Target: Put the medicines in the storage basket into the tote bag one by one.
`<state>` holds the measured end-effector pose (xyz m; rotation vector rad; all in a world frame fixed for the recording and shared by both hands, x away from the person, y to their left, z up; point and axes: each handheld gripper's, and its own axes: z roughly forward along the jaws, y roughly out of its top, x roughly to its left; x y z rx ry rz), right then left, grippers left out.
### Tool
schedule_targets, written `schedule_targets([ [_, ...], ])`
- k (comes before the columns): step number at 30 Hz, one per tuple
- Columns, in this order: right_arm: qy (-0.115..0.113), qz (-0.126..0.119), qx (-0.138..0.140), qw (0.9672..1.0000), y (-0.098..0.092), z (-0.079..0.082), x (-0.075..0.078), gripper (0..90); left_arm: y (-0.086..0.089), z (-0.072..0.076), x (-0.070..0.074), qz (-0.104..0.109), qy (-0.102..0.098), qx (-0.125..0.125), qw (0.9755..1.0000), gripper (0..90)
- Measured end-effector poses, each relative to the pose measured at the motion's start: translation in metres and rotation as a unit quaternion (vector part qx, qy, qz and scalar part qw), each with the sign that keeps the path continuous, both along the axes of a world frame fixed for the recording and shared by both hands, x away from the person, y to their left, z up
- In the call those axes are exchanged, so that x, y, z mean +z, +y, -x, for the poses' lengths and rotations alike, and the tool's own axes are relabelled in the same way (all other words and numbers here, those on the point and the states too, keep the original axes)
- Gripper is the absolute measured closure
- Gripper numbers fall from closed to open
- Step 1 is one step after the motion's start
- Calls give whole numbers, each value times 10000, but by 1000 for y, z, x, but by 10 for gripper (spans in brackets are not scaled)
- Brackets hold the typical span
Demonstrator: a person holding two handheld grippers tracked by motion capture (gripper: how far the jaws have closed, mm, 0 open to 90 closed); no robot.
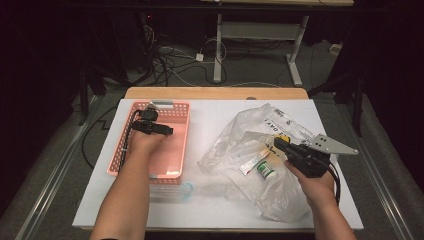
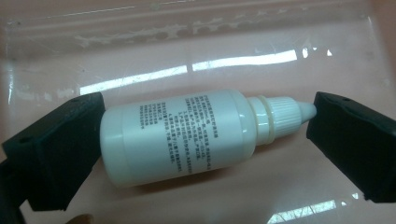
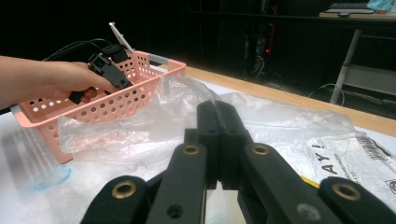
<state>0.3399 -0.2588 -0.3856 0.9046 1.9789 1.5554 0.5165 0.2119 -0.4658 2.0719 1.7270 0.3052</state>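
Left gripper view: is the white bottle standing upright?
No: the white bottle lies on its side over the pink basket floor, base and cap tip between the two black jaws.

Two bare forearms, no sleeves visible, each hand around a black gripper. The right gripper [image 1: 280, 145] carries a grey three-cornered plate, brass-coloured screws and a black cable. The left gripper [image 1: 162, 130] seems plain black, also cabled.

Bottle [image 2: 187, 135] in basket [image 1: 176, 107], plastic bag [image 1: 280, 192] right of it
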Motion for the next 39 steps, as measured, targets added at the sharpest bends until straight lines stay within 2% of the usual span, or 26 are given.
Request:
schedule_targets([
  [3, 6, -11, -9, 10000, 0, 0, 0, 900, -1, 1, 1, -51, -39, 7, 10000, 51],
  [14, -15, -1, -8, 10000, 0, 1, 1, 900, -1, 2, 3, -14, 43, -19, 10000, 58],
  [19, -23, -17, -11, 10000, 0, 1, 2, 900, 1, 5, 12, 78, 37, -84, 9999, 58],
  [21, -24, -19, -12, 10000, 0, 1, 2, 900, 2, 8, 17, 184, 45, -105, 9998, 58],
  [27, -31, -7, 3, 10000, 0, 1, 3, 900, 0, 22, 30, 269, -12, -260, 9993, 58],
  [30, -57, -17, 16, 10000, 1, 2, 4, 900, -2, 32, 35, 375, -67, -333, 9987, 58],
  [39, -89, -10, 53, 9999, 4, 3, 5, 900, -3, 59, 46, 375, -167, -526, 9978, 59],
])
